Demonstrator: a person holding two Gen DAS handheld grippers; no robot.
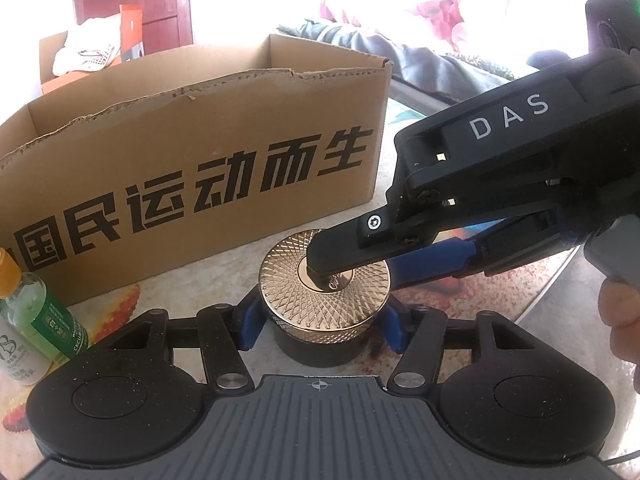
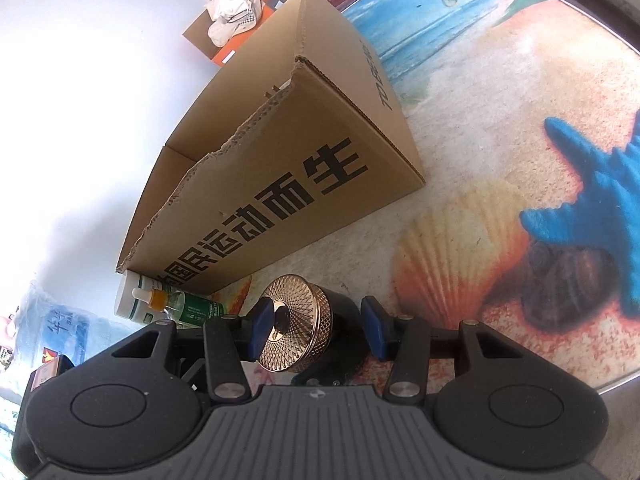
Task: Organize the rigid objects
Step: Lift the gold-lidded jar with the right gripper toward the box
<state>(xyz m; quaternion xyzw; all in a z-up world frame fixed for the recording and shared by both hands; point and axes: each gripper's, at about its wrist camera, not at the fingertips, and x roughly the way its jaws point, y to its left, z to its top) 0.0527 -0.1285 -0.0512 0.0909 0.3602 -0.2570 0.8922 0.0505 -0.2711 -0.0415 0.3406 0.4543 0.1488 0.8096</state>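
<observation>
A round black jar with a gold patterned lid (image 1: 324,292) stands on the beach-print mat in front of an open cardboard box (image 1: 192,152). My left gripper (image 1: 322,320) has its blue pads on either side of the jar's black body and is shut on it. My right gripper (image 1: 344,276) comes in from the right, one finger lying across the lid top, the other below it. In the right wrist view the jar (image 2: 296,324) sits between the blue pads (image 2: 262,330), which stand apart around the lid; the gripper (image 2: 318,330) is open.
A small green bottle with an orange cap (image 1: 38,304) and a white bottle (image 1: 16,356) stand left of the jar; they also show in the right wrist view (image 2: 176,304). The box (image 2: 280,160) is open-topped. The mat (image 2: 500,160) extends right.
</observation>
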